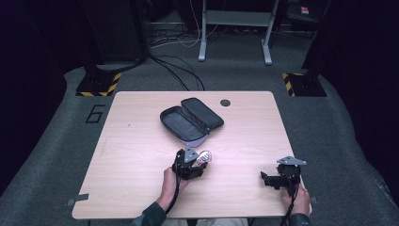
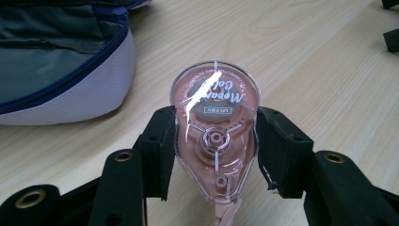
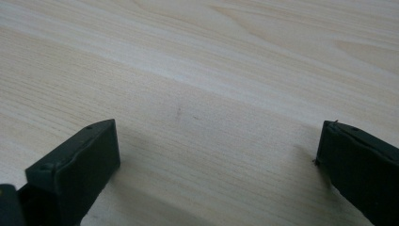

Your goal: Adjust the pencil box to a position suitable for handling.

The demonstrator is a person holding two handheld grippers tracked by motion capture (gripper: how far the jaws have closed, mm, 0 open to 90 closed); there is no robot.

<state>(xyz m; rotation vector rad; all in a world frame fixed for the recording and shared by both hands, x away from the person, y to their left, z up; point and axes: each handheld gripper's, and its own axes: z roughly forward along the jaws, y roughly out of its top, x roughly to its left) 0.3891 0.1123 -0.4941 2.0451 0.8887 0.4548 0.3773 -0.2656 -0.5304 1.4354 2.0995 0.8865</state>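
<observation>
Left claw (image 2: pixel 214 150) clamps a pink correction-tape dispenser (image 2: pixel 215 136) at centre frame, just below the open pencil case (image 1: pixel 190 121) on the desk (image 1: pixel 141 155). Right claw (image 3: pixel 211 160), lower right in the high view, gapes wide over bare wood.

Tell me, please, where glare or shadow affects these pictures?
Left gripper view: a bright glare streak crosses the clear pink tape dispenser held in the left claw. Right gripper view: soft shadows fall on the table beside the open right claw. High view: dark surroundings.
</observation>
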